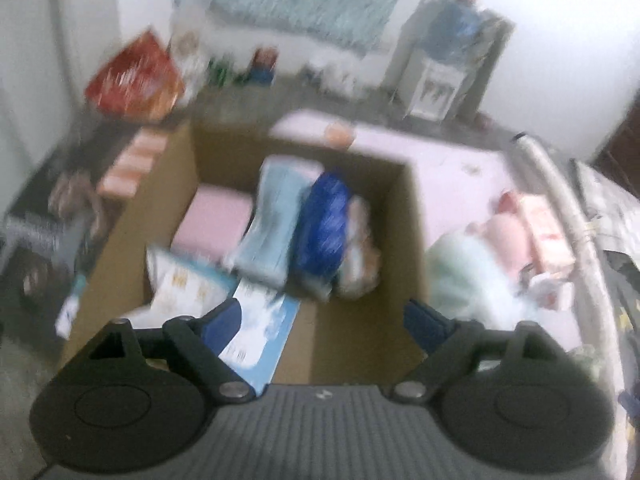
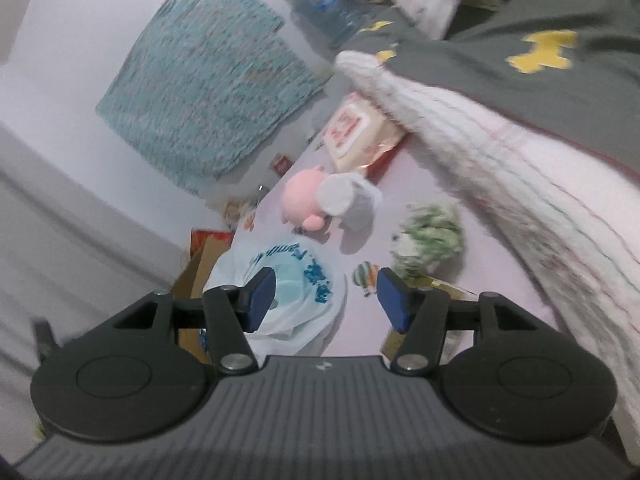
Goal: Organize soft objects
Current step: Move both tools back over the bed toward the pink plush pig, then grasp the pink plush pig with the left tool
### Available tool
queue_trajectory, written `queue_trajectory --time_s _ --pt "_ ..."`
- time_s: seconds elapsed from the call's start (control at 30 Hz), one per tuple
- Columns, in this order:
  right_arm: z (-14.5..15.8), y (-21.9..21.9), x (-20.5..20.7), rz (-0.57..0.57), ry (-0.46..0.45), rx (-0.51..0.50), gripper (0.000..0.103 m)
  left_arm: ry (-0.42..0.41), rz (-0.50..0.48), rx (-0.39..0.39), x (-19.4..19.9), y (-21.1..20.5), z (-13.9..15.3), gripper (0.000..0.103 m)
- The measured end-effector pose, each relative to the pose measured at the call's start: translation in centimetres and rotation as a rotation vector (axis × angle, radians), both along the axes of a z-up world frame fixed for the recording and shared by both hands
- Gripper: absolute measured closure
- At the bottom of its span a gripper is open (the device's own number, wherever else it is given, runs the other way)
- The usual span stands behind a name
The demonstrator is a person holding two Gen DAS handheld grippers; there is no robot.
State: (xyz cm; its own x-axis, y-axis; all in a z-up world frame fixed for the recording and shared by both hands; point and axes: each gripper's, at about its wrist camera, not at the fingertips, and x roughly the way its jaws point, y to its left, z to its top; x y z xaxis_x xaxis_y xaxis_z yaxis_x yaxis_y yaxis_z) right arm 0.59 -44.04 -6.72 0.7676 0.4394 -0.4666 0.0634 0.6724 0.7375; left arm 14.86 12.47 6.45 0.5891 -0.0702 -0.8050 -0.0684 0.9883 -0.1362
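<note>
In the blurred left wrist view, a cardboard box (image 1: pixel 412 240) holds a pink pack (image 1: pixel 216 220), a light blue pack (image 1: pixel 276 216), a dark blue bundle (image 1: pixel 324 224) and a blue-and-white pack (image 1: pixel 260 332). My left gripper (image 1: pixel 323 322) hangs above the box's near side, open wide with nothing between its fingers. In the right wrist view, my right gripper (image 2: pixel 326 300) is open over a pink surface (image 2: pixel 480 280). A white plastic bag with blue print (image 2: pixel 296 280) lies just behind its left finger. Beyond lie a pink plush (image 2: pixel 304 200), a grey-white plush (image 2: pixel 352 200) and a shaggy green plush (image 2: pixel 432 236).
A wipes pack (image 2: pixel 360 132) lies at the far end of the pink surface. A grey blanket with yellow shapes (image 2: pixel 520 40) and a white quilt (image 2: pixel 500 160) rise on the right. A teal cloth (image 2: pixel 208 80) hangs on the wall. A red bag (image 1: pixel 136 76) sits left of the box.
</note>
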Motion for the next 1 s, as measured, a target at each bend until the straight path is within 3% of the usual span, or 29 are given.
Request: queue_trajectory --time_s 0.13,0.23,0.37,0.53,0.67,0.8,1.0 --pt "0.8 1.8 2.2 0.06 -0.034 -0.024 0.047 -0.084 -0.121 0.027 0.6 -4.8 3.6 0.004" --pt "1.2 3.2 4.3 0.098 -0.058 -0.056 0.046 -0.085 -0.214 0.052 2.6 -10.0 4.3 0.002" --pt "1.4 4.6 6.2 0.14 -0.065 -0.081 0.043 -0.044 -0.329 0.102 6.7 -17.8 2.5 0.002" --pt "0.4 4.9 7.2 0.149 -0.05 -0.069 0.036 0.019 -0.415 0.172 11.4 -26.1 -2.5 0.002" --pt "-0.9 4.9 7.4 0.153 -0.017 -0.048 0.036 0.106 -0.392 0.164 16.1 -29.4 -6.5 0.002" --pt "-1.9 4.4 7.3 0.122 0.003 -0.067 0.035 0.12 -0.319 0.205 19.9 -31.3 -9.8 0.002" --pt "-3.4 3.2 6.8 0.094 0.039 -0.052 0.035 0.228 -0.243 0.218 23.3 -31.9 -13.9 0.003"
